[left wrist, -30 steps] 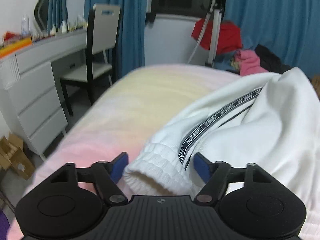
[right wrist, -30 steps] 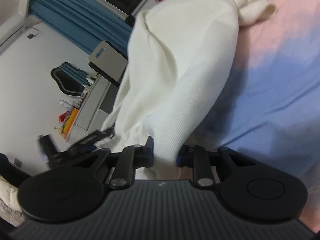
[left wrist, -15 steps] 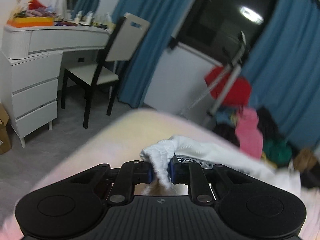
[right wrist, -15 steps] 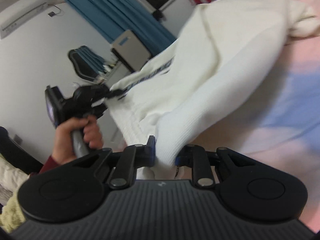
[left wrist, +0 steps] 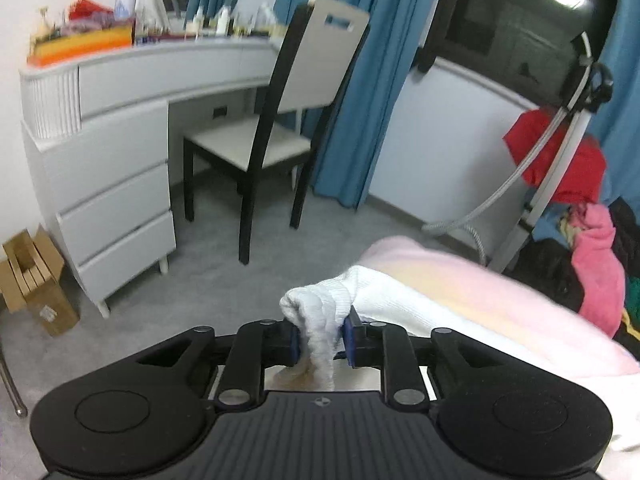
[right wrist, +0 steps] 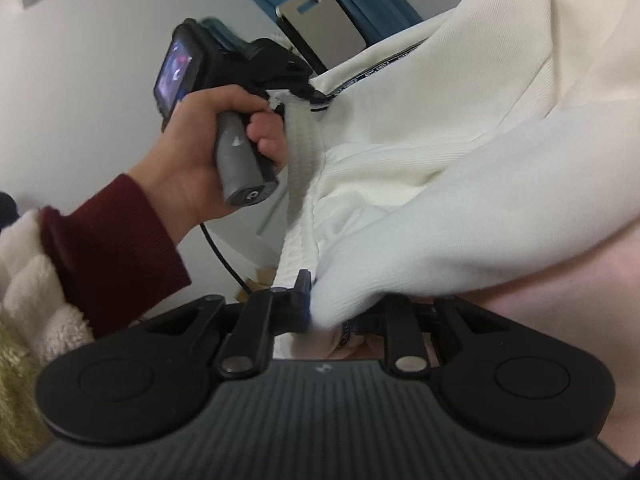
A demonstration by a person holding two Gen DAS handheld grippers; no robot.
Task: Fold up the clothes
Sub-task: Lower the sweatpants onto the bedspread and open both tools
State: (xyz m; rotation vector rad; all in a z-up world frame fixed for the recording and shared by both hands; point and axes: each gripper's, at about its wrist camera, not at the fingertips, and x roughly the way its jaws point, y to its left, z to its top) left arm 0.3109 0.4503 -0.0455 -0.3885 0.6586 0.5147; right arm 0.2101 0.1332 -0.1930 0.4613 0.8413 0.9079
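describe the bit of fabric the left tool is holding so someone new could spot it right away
Start at the pink and yellow blanket-covered bed and follow the white knit garment off its near end. It ends in a bunched ribbed cuff pinched in the black left tool. Its puckered elastic ribbing sets it apart from the smooth cloth behind it.
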